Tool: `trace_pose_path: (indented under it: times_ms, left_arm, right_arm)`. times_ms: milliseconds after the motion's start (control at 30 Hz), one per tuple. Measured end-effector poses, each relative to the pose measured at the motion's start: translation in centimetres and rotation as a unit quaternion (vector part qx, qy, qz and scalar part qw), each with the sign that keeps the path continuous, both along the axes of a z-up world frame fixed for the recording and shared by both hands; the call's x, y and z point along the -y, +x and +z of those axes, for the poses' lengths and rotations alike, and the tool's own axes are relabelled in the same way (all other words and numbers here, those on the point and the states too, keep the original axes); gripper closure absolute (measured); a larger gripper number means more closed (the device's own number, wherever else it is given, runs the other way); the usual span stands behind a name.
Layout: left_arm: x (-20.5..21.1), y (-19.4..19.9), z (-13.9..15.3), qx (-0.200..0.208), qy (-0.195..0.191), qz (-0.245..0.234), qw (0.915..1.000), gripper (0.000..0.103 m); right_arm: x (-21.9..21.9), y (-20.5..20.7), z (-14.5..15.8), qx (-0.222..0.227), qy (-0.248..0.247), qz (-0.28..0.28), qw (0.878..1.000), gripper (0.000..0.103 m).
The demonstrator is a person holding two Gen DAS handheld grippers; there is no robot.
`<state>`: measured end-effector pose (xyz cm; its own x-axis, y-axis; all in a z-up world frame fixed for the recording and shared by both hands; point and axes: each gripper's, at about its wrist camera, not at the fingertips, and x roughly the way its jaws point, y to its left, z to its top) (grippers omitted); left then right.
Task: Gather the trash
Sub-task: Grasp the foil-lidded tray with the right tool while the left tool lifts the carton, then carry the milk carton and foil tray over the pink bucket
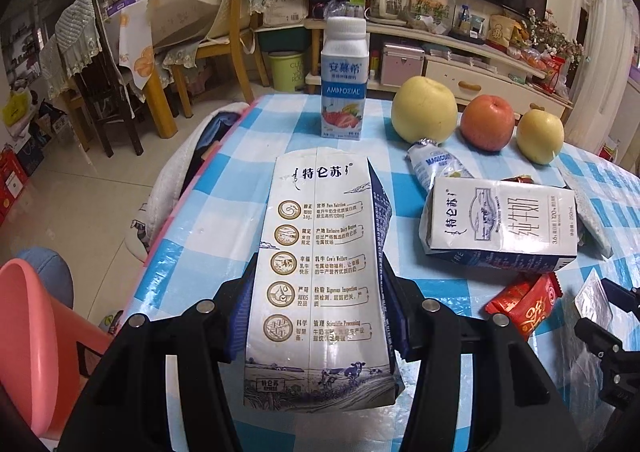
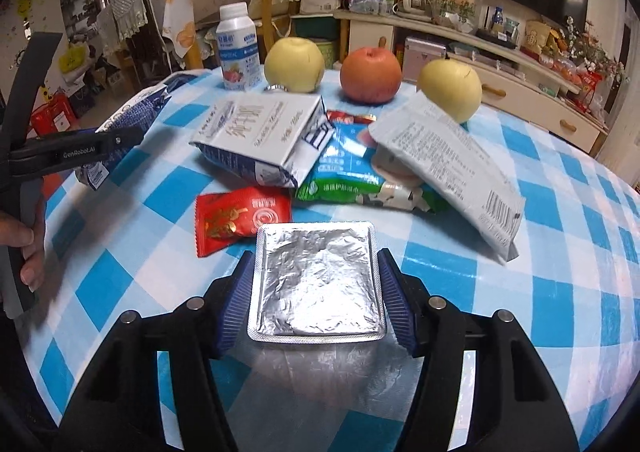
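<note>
My left gripper (image 1: 318, 276) is shut on a flattened white and blue milk carton (image 1: 320, 252), held above the checked table's left part. It also shows in the right wrist view (image 2: 128, 119). My right gripper (image 2: 316, 284) is shut on a silver foil pack (image 2: 316, 276), held just above the table. A second milk carton (image 2: 260, 135) lies ahead, with a red snack wrapper (image 2: 240, 217), a green and white packet (image 2: 352, 175) and a long white wrapper (image 2: 452, 167) beside it. A small crumpled white pouch (image 1: 436, 163) lies behind the carton.
A yoghurt bottle (image 1: 344, 79) stands at the far edge. Two yellow apples (image 1: 424, 109) (image 1: 540, 135) and a red apple (image 1: 486, 121) sit in a row. A pink plastic bin (image 1: 28, 336) stands left of the blue checked table (image 1: 192, 252).
</note>
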<state>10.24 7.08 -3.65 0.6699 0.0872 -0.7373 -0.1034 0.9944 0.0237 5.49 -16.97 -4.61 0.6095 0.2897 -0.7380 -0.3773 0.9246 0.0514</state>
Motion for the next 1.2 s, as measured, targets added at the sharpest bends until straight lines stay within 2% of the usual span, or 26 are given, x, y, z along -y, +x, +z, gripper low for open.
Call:
trace_pose_path:
  times_ms: [300,467,567,867,1033,1200]
  left_arm:
    - [-0.3,-2.3,3.3,0.044,0.004,-0.002,0.999,0.048]
    - [-1.6,-5.4,5.4,0.065,0.001,0.013,0.9978,0.048]
    - [-2.8,-7.6,6.3,0.073,0.016,0.024,0.9969,0.048]
    - [-10.7,-13.3,10.0,0.093,0.031,0.083,0.9917,0.048]
    - [-15.8,-16.1,11.8,0.103,0.034,0.126,0.9861,0.048]
    - [-20.3,-17.9,12.3,0.103,0.036,0.161,0.9809,0.048]
  right_arm:
    - [-1.3,-1.8,4.2,0.051,-0.004,0.019,0.998,0.041]
    - [-3.2,-2.8,7.0,0.066,0.015,0.04,0.997,0.041]
    - [-5.4,-3.5,9.0,0.082,0.017,0.064,0.994,0.041]
    - [-15.2,-5.4,13.7,0.103,0.05,0.151,0.982,0.041]
    - [-22.4,-6.4,15.7,0.109,0.065,0.209,0.97,0.041]
    - [-29.2,-7.0,17.3,0.112,0.071,0.26,0.957,0.041]
